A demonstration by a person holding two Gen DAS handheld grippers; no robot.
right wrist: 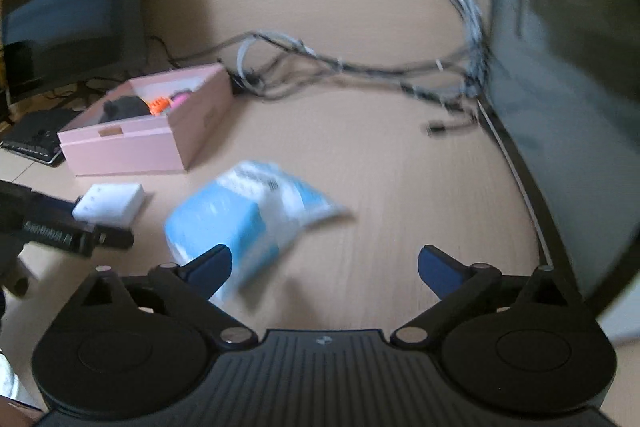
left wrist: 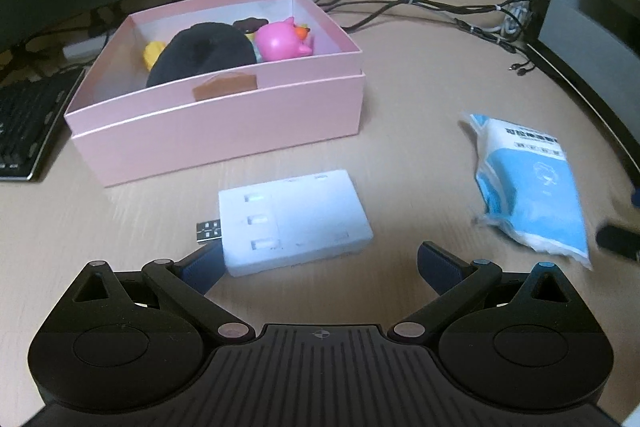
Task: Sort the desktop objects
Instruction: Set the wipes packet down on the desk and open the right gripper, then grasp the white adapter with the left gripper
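Desk (left wrist: pixel 400 115) holds unreadable blue tissue pack (left wrist: pixel 532 183); both hand-held grippers (left wrist: pixel 320 259) (right wrist: pixel 325 263) gape wide.

Your right gripper (right wrist: pixel 325 265) is spread wide w/ nothing in it. Blurry blue tissue pack (right wrist: pixel 244 217) lies on the desk (right wrist: pixel 400 179), its near end by your left finger. White hub (right wrist: pixel 110 202) sits btwn it & the pink box (right wrist: pixel 160 143).

Both wrist cams low over desk; share pink box (left wrist: pixel 224 131) (right wrist: pixel 132 147).
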